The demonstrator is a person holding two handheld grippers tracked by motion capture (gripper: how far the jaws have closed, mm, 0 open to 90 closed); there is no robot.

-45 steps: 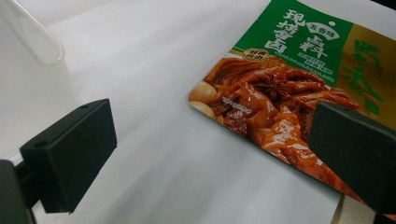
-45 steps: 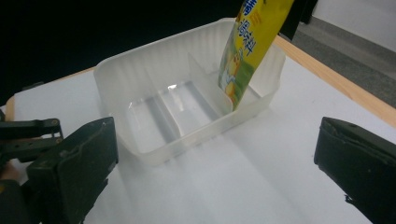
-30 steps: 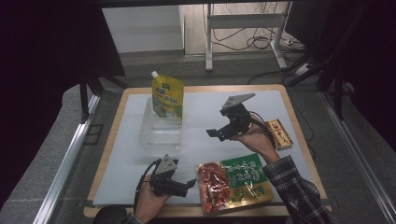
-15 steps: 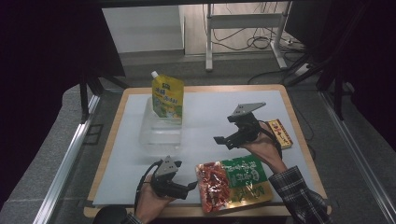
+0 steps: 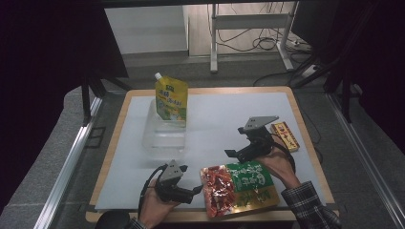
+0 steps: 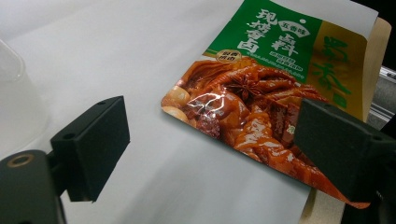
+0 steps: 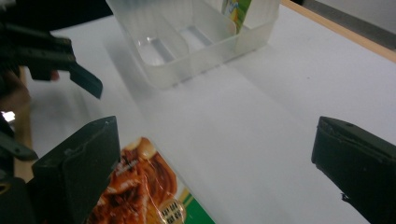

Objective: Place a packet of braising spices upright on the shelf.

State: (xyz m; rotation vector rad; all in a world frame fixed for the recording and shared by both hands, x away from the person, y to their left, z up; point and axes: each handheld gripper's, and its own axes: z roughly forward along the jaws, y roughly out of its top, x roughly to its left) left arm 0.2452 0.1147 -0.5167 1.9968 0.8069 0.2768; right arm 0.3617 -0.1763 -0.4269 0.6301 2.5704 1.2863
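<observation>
As both tools hovered with nothing held, the scene read thus:
Left gripper (image 5: 197, 190): jaws spread, empty, near the table's front edge, aimed at the packet's left end.
Right gripper (image 5: 231, 153): jaws spread, empty, just above the packet's far edge.
Seasoning packet (image 5: 239, 188): lay flat at the front edge, its near side overhanging the white mat (image 5: 224, 119).
Clear tub (image 5: 165, 138): near the left edge, yellow pouch (image 5: 171, 98) leaning in it.
Risk: the flat, glossy film could probably slide away or off the front edge if a jaw pushed it instead of getting under.
</observation>
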